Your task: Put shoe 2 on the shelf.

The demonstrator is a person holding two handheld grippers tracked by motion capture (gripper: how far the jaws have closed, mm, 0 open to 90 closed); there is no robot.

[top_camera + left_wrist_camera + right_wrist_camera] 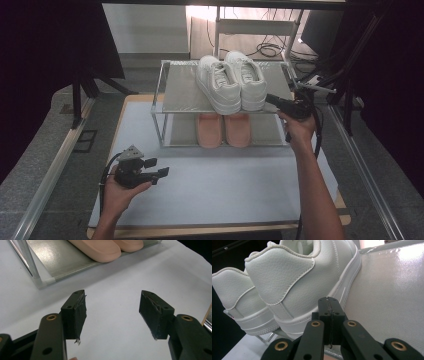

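White sneakers (232, 80) sit heels toward my right gripper (274, 100), jaws pressed together empty, just beside the nearer heel (left gripper (161, 173) gapes, far off).

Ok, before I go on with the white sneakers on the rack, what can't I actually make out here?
- Right tool: right gripper view, whether its shut tip touches the nearer white sneaker; the tool's own body hides the gap.
- Pink slippers: high view, far ends hidden under the rack's upper shelf; cut by the top edge in the left gripper view.
- Sneaker toes: cut by the top edge in the right gripper view.
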